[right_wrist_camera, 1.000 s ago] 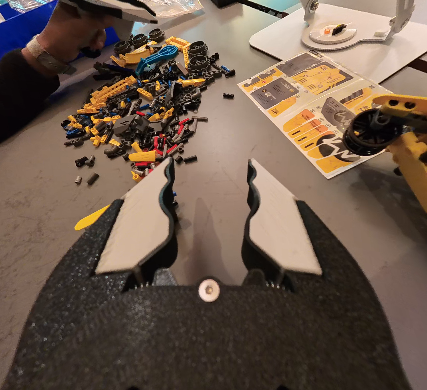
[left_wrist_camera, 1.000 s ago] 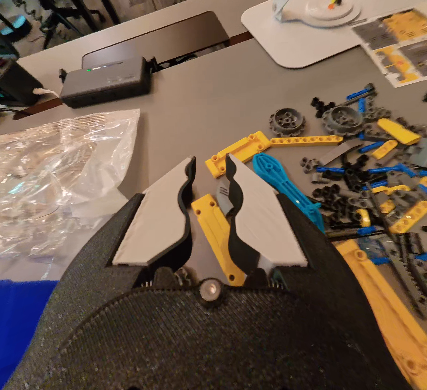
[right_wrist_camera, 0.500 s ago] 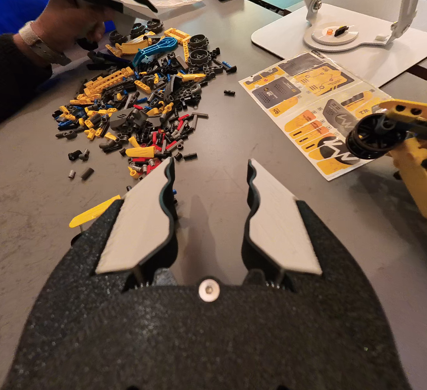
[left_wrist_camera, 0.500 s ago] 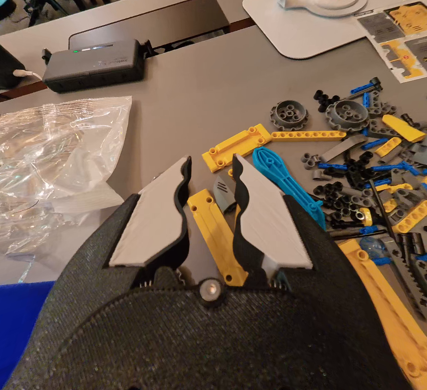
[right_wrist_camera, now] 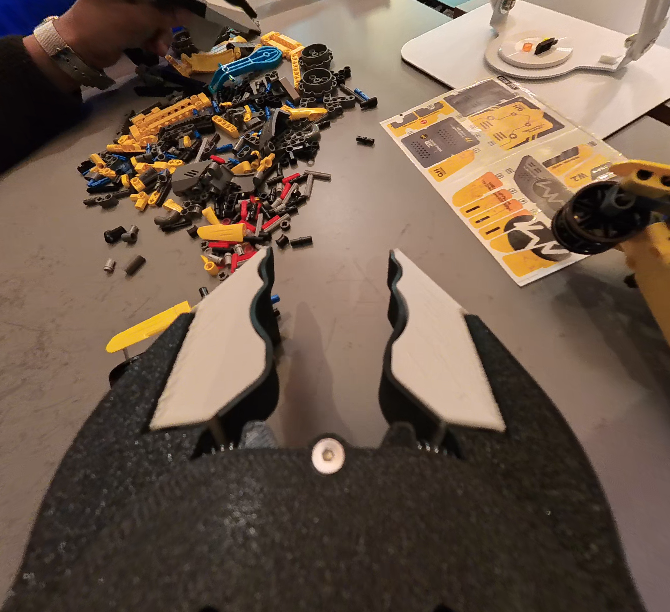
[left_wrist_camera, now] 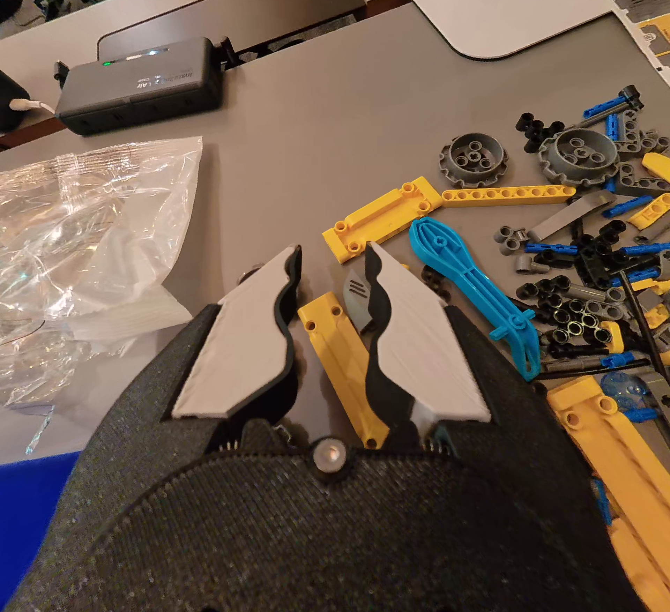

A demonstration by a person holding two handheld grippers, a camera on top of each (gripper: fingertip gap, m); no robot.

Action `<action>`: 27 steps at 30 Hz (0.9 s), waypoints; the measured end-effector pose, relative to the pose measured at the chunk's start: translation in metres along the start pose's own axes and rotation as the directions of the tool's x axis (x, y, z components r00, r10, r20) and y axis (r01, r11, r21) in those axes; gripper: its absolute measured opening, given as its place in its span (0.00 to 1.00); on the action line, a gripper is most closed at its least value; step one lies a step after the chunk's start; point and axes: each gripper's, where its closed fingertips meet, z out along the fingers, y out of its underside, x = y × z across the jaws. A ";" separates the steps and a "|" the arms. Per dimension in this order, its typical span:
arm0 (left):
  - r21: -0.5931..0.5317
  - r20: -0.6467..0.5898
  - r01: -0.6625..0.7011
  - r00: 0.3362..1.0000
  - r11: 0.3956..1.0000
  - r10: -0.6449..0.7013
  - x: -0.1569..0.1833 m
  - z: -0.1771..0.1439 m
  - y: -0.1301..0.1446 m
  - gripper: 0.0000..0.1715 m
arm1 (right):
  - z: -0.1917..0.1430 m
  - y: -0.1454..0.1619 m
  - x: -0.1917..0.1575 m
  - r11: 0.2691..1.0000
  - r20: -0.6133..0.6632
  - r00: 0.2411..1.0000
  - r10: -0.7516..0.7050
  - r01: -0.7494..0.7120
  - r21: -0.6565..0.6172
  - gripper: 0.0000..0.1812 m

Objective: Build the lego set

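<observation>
My left gripper (left_wrist_camera: pixel 333 251) is open and empty, low over the left end of a pile of building-toy parts (right_wrist_camera: pixel 224 163) on the grey table (left_wrist_camera: pixel 326 116). A long yellow panel (left_wrist_camera: pixel 340 359) and a small grey curved piece (left_wrist_camera: pixel 357 295) lie between its fingers. A blue paddle-shaped piece (left_wrist_camera: pixel 471 290) lies just to their right. The left gripper also shows in the right wrist view (right_wrist_camera: pixel 232 11), held in a hand. My right gripper (right_wrist_camera: pixel 330 254) is open and empty over bare table at the pile's near edge. A flat yellow piece (right_wrist_camera: pixel 148 326) lies by its left finger.
A sticker sheet (right_wrist_camera: pixel 500 167) and a partly built yellow model with a black wheel (right_wrist_camera: pixel 602 221) lie to the right. A white stand base (right_wrist_camera: pixel 544 51) is behind. A clear plastic bag (left_wrist_camera: pixel 72 250), a dark box (left_wrist_camera: pixel 141 87) and blue cloth (left_wrist_camera: pixel 29 507) are left.
My left gripper has opened a little wider and come nearer the yellow panel and grey piece. My right gripper has barely moved.
</observation>
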 end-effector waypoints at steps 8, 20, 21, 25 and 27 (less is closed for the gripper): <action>-0.003 0.006 -0.026 1.000 1.000 0.026 0.002 0.001 0.000 0.20 | 0.000 0.000 0.000 1.000 0.001 1.000 0.001 -0.001 -0.001 0.34; -0.009 0.006 -0.029 1.000 1.000 0.029 0.002 0.002 0.001 0.21 | 0.000 0.000 0.000 1.000 0.002 1.000 0.000 0.000 -0.003 0.35; -0.010 0.006 -0.029 1.000 1.000 0.029 0.002 0.002 0.001 0.21 | 0.000 0.001 0.000 1.000 0.003 1.000 0.000 0.000 -0.004 0.35; -0.010 0.007 -0.030 1.000 1.000 0.030 0.002 0.002 0.001 0.21 | 0.001 0.001 0.000 1.000 0.004 1.000 -0.001 0.001 -0.005 0.35; -0.010 0.007 -0.030 1.000 0.999 0.030 0.002 0.002 0.001 0.21 | 0.001 0.001 -0.001 1.000 0.004 1.000 -0.002 0.002 -0.007 0.35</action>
